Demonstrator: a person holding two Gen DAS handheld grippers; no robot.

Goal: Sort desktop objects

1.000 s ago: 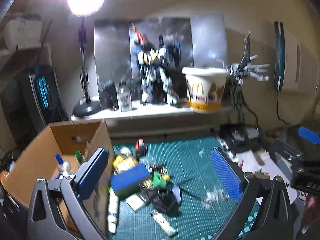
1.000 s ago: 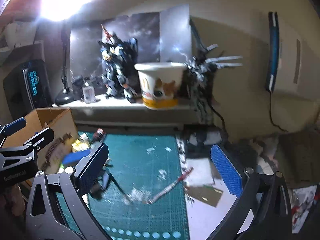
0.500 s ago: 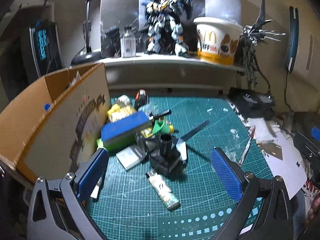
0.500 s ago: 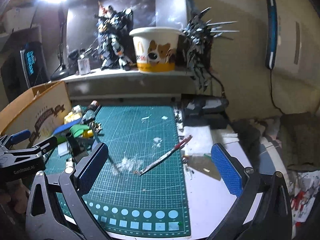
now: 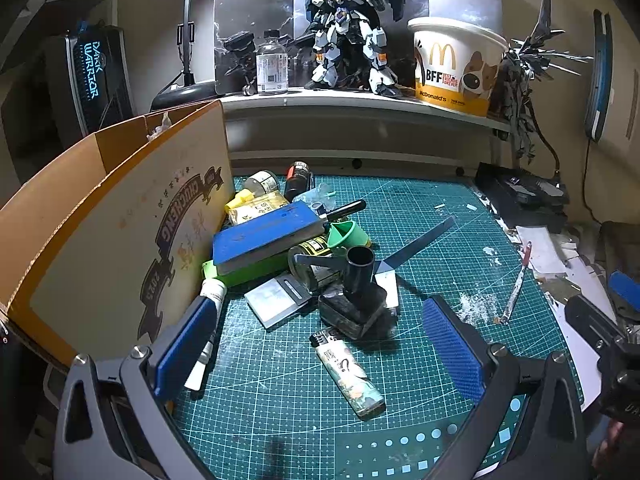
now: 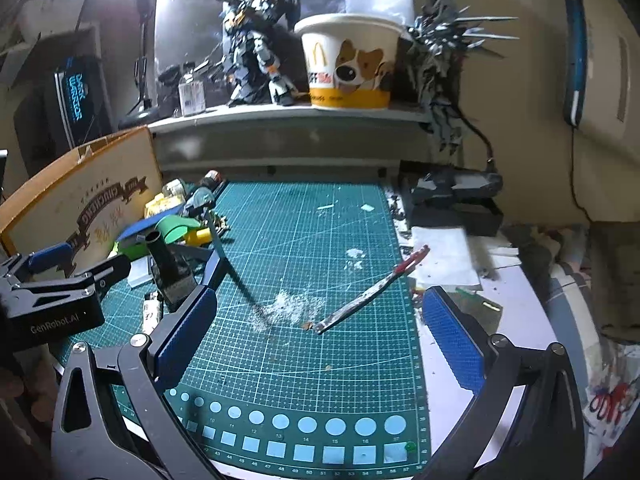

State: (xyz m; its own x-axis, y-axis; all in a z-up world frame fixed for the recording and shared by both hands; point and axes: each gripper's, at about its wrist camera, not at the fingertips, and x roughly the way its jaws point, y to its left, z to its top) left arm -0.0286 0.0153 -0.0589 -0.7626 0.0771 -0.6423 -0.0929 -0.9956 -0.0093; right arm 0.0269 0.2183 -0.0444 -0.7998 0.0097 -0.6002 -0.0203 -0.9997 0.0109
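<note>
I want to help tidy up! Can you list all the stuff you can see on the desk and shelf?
Cutting mat: one, green, covers the desk.
Cardboard box: one, brown, open, left of the mat.
Blue block: one, on the pile beside the box.
Green funnel: one, in the pile.
Black tube on a dark base: one, front of the pile.
Lighter: one, patterned, lying on the mat nearest the left gripper.
Stained stick: one, red-tipped, right side of the mat.
Paper bucket: one, cream and yellow, on the shelf.
Robot model: one, white and blue, on the shelf.
Clear bottle: one, on the shelf.
Left gripper: blue pads, open.
Right gripper: blue pads, open.
</note>
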